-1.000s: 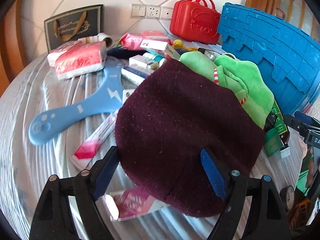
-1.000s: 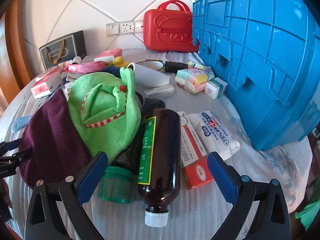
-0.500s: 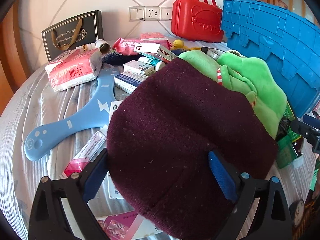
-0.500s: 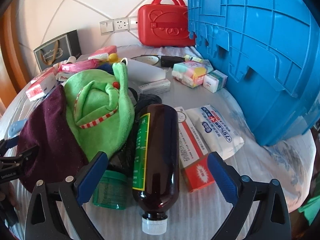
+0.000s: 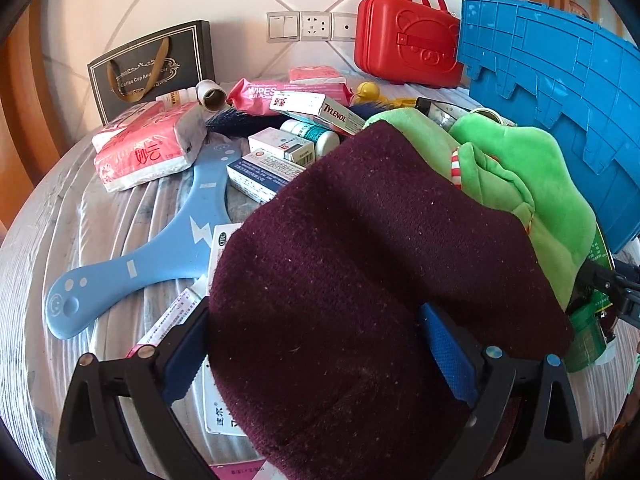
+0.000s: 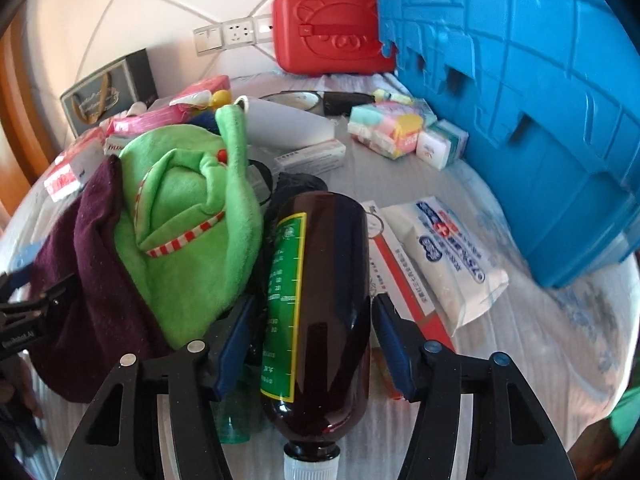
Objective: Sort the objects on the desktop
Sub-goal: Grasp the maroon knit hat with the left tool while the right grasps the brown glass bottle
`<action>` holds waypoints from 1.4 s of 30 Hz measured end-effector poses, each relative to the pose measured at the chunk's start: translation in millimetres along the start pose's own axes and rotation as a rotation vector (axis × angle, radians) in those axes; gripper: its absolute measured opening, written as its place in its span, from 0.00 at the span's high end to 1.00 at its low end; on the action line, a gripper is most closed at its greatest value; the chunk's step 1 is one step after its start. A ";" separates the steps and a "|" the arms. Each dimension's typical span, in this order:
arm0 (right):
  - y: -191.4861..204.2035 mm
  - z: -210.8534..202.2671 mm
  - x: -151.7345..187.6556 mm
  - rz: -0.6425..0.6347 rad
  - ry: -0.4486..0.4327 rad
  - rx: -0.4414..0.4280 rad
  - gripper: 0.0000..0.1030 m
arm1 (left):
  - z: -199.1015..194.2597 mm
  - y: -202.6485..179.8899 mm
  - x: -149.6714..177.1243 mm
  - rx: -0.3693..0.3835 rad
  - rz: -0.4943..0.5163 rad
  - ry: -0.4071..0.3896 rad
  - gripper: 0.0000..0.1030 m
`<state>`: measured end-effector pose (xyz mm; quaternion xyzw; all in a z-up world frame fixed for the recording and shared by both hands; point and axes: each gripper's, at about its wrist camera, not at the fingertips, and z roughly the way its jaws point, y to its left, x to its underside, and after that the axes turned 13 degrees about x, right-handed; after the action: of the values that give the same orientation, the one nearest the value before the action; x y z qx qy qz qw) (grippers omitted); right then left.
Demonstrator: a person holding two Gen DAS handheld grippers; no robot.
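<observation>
In the left wrist view a dark maroon knit hat (image 5: 360, 280) lies between the fingers of my left gripper (image 5: 316, 344), which stands open around its lower part. A green plush hat (image 5: 532, 184) lies behind it. In the right wrist view my right gripper (image 6: 312, 332) has closed in on a brown medicine bottle (image 6: 320, 300) with a green label and white cap; its blue pads (image 6: 390, 340) sit against the bottle's sides. The maroon hat (image 6: 88, 280) and green hat (image 6: 188, 220) lie to the left.
A blue crate (image 6: 520, 100) stands at the right, a red case (image 6: 332, 24) at the back. Medicine boxes (image 5: 276, 168), a blue boomerang toy (image 5: 160, 248), pink tissue packs (image 5: 144, 152), a white wipes pack (image 6: 448, 256) and a green jar (image 6: 232, 416) crowd the table.
My left gripper has moved forward over the maroon hat. My right gripper has moved forward and narrowed from wide open until its pads meet the brown bottle.
</observation>
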<state>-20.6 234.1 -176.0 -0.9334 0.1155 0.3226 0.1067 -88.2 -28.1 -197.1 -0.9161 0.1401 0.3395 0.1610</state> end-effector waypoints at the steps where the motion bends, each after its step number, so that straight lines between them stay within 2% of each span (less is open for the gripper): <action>1: -4.7 1.0 0.1 0.029 0.011 -0.021 0.42 | 0.7 0.2 0.0 -0.002 0.002 -0.001 0.03; 3: -9.1 2.6 0.4 0.056 0.019 -0.041 0.42 | 2.5 -1.0 -0.1 -0.009 0.005 -0.004 0.02; 11: 4.1 13.9 -15.2 -0.019 0.045 -0.049 0.38 | 9.1 -7.5 -1.3 -0.055 0.025 -0.003 0.01; 12: 3.8 13.5 -15.1 -0.019 0.046 -0.047 0.41 | 9.0 -7.2 -1.4 -0.053 0.024 -0.005 0.01; 13: 2.2 12.0 -13.8 -0.012 0.043 -0.050 0.50 | 8.4 -6.5 -1.3 -0.048 0.021 -0.007 0.01; 15: -1.9 10.8 -10.4 0.010 0.040 -0.068 0.50 | 6.3 -4.4 -1.2 -0.030 0.014 -0.017 0.02; 19: -2.5 3.6 -8.3 0.021 0.022 -0.083 0.51 | -1.8 -1.1 -3.0 -0.001 0.007 -0.033 0.29; 23: 4.8 -11.9 -11.3 0.002 -0.021 -0.081 0.50 | -5.1 0.2 -4.4 0.008 0.005 -0.025 0.41; 30: 9.4 -23.6 -15.1 -0.014 -0.048 -0.083 0.50 | -9.0 -0.6 -1.8 0.025 0.008 -0.024 0.55; 32: 9.0 -25.3 -15.2 -0.011 -0.051 -0.081 0.50 | -13.3 0.9 -2.1 0.035 -0.003 -0.035 0.68; 35: 7.6 -27.7 -15.0 -0.012 -0.057 -0.081 0.50 | -19.0 -1.9 -2.8 0.059 0.004 -0.048 0.76; 42: 4.5 -32.3 -14.9 -0.004 -0.071 -0.090 0.50 | -55.9 -14.6 -12.0 0.094 0.056 -0.159 0.77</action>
<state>-14.6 223.1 -142.4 -0.9253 0.0953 0.3604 0.0690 -59.4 -34.8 -146.1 -0.8734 0.1680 0.4087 0.2047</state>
